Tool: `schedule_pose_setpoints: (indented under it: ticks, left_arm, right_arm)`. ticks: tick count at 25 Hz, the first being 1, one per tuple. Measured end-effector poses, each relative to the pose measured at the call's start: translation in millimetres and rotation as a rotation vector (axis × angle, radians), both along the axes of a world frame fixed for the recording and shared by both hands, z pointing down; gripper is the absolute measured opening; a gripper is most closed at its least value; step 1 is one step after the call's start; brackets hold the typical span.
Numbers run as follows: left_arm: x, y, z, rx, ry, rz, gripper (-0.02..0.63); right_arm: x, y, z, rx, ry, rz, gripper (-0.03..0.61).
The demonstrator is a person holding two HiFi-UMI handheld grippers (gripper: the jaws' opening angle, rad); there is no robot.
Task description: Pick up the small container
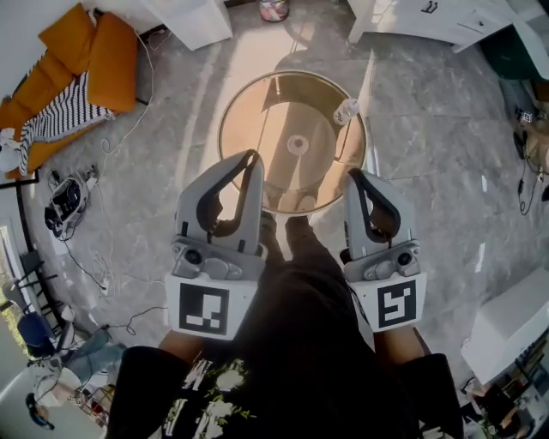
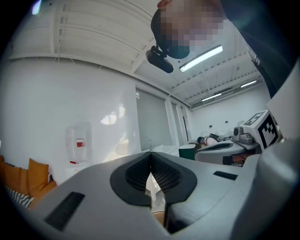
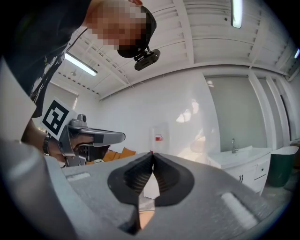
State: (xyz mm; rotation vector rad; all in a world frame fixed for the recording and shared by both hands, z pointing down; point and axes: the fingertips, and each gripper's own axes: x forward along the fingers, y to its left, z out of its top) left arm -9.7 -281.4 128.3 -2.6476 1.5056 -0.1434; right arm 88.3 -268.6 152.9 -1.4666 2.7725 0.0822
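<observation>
In the head view a small white container (image 1: 346,110) sits near the far right rim of a round glass-topped table (image 1: 249,103). Both grippers hang over the table's near edge, well short of the container. My left gripper (image 1: 251,156) is shut with nothing in it, its tips touching in the left gripper view (image 2: 150,153). My right gripper (image 1: 352,174) is also shut and empty, as the right gripper view (image 3: 151,153) confirms. Both gripper cameras look level across the room, so neither shows the container or the table top.
An orange sofa (image 1: 90,51) with a striped cloth lies at the far left. Cables and a small device (image 1: 67,202) are on the floor at the left. White cabinets (image 1: 420,19) stand beyond the table, and a white box (image 1: 508,330) at the near right.
</observation>
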Motion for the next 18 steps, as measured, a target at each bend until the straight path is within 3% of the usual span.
schedule_pose_setpoints:
  ticks: [4, 6, 12, 18]
  left_arm:
    - [-3.7, -20.0, 25.0, -0.033, 0.008, 0.030, 0.002]
    - [-6.3, -26.1, 36.5, -0.037, 0.017, 0.039, 0.002]
    - [-17.0, -46.1, 84.5, -0.058, 0.001, 0.085, 0.002]
    - [-11.2, -59.3, 136.0, -0.114, 0.039, 0.107, 0.002]
  right_arm:
    - [-2.5, -11.6, 23.6, -0.032, 0.016, 0.028, 0.000]
    - [-5.2, -16.6, 37.8, -0.061, -0.006, 0.023, 0.140]
    - [-21.0, -34.6, 88.9, -0.096, 0.009, 0.061, 0.141]
    - [-21.1, -50.4, 146.8, -0.127, 0.059, 0.074, 0.141]
